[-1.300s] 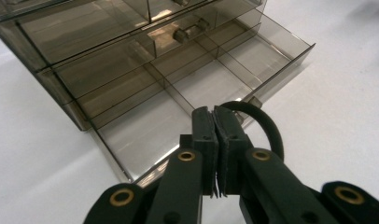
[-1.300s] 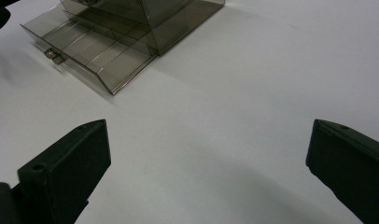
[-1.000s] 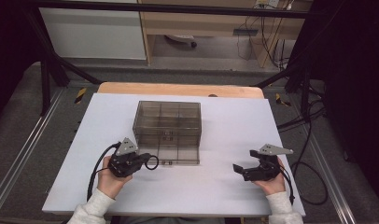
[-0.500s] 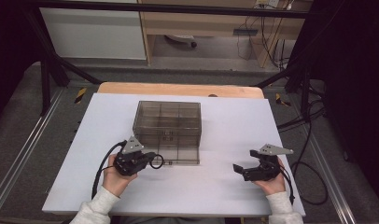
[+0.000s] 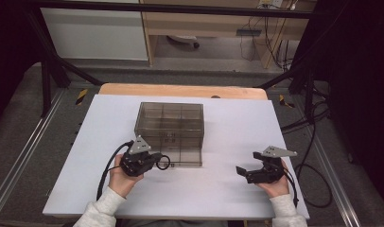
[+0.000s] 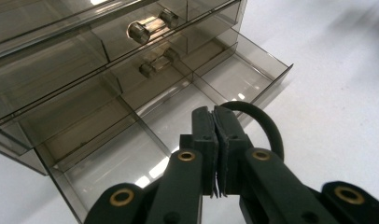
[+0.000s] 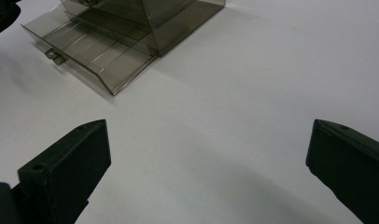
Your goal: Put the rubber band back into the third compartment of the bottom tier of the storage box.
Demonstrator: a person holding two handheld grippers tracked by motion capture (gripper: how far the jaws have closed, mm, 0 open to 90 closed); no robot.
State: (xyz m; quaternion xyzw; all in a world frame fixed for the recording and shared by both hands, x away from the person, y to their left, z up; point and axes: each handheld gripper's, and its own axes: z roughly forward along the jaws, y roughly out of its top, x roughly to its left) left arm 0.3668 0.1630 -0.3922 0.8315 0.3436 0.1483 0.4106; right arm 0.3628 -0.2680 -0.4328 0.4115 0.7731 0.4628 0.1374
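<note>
In the high view, the left gripper (image 5: 154,161) sits at the front left corner of the smoky clear drawer box (image 5: 170,127), which stands mid-table (image 5: 237,123); the right gripper (image 5: 244,171) rests well apart to the right.

In the left gripper view, the jaws are clenched on a black ring (image 6: 257,122), held over the pulled-out bottom drawer (image 6: 178,116).

In the right gripper view, the jaws stand wide apart with nothing between them, the drawer box (image 7: 131,28) far ahead at upper left.

high view looks down from above; both gripper views sit close, sharing the open drawer (image 6: 178,121) with it.
</note>
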